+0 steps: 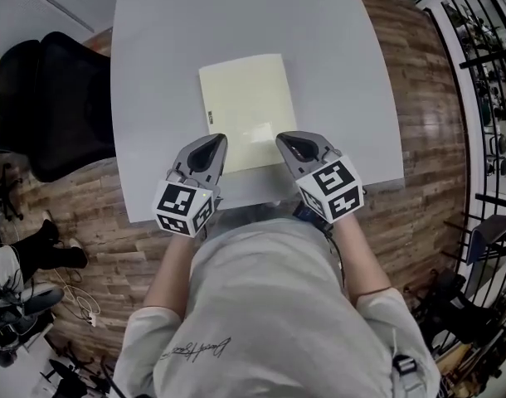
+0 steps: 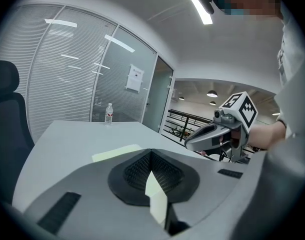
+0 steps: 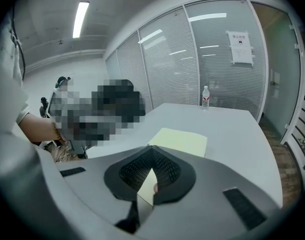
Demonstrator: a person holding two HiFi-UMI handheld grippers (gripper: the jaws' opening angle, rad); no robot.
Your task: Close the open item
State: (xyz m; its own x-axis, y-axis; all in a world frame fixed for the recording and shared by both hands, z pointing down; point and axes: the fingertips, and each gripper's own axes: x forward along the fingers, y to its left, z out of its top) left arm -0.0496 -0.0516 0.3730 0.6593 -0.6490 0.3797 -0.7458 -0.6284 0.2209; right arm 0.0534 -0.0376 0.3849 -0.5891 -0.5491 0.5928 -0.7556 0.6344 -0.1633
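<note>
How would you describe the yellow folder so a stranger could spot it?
Find the grey table before the person. Flat at its middle lies the folder, a thin pale yellow rectangle, unlike the small upright water bottle at the far end.

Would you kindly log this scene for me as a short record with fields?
surface: grey table
item: pale yellow folder, lying flat, looks closed
left gripper: jaws together, at the folder's near left corner
right gripper: jaws together, at the folder's near right corner
contact with folder: cannot tell
other: water bottle upright at the table's far end; black chair on the person's left
</note>
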